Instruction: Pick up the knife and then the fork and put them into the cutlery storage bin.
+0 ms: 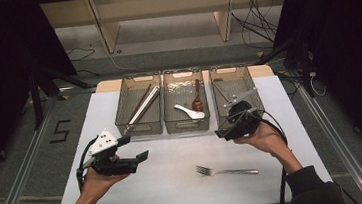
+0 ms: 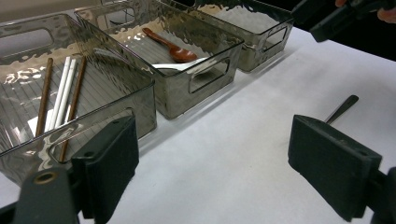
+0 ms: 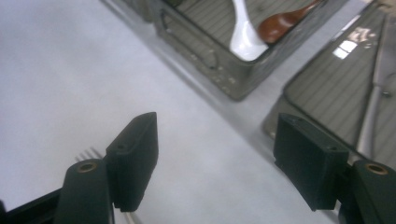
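Observation:
A metal fork (image 1: 226, 171) lies on the white table (image 1: 176, 183) in front of three smoked plastic bins. Its handle end (image 2: 343, 107) shows past my left gripper's jaw, and its tines (image 3: 88, 153) peek out beside my right gripper's left jaw. My left gripper (image 1: 133, 148) hovers at the left of the table, open (image 2: 219, 158), with nothing between its jaws. My right gripper (image 1: 231, 127) hangs at the front edge of the right bin (image 1: 228, 70), above and behind the fork. It too is open and empty (image 3: 222, 156).
The left bin (image 1: 140, 131) holds brown and white chopsticks (image 1: 142, 109). The middle bin (image 1: 187, 128) holds a white spoon (image 1: 190, 112) and a brown wooden spoon (image 1: 197, 98). Metal cutlery (image 1: 239, 96) lies in the right bin. Cables trail from both grippers.

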Demonstrator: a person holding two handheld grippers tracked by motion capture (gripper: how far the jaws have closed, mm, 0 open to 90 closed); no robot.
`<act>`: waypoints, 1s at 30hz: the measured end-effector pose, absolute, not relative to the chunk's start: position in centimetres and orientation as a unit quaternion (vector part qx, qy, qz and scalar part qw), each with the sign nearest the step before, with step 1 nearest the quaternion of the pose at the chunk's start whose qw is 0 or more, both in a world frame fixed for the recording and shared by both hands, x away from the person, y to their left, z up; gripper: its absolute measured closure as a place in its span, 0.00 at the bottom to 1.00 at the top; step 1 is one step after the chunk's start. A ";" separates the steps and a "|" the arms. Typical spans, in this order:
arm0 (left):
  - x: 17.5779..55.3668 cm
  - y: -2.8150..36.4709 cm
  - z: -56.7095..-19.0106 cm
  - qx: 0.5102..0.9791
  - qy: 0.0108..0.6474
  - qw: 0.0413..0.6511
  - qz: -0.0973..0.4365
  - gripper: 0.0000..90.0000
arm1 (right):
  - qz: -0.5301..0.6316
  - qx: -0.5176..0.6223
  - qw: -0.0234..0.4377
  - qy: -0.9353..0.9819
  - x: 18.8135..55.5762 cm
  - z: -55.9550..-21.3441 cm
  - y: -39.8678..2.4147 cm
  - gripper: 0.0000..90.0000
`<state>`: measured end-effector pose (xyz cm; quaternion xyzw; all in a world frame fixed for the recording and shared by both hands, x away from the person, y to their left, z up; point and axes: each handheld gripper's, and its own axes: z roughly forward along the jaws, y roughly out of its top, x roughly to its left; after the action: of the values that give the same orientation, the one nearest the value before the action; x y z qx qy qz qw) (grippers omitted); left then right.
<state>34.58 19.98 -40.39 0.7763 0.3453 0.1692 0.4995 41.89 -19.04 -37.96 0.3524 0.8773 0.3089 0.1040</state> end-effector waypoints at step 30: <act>34.6 19.9 -40.4 0.777 0.346 0.499 0.167 0.17 | 0.192 0.292 0.044 0.936 37.9 -42.0 -16.7 0.38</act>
<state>34.59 19.94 -40.43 0.7766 0.3456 0.1674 0.4995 37.94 -16.73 -42.05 0.2919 0.9359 0.1924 0.0440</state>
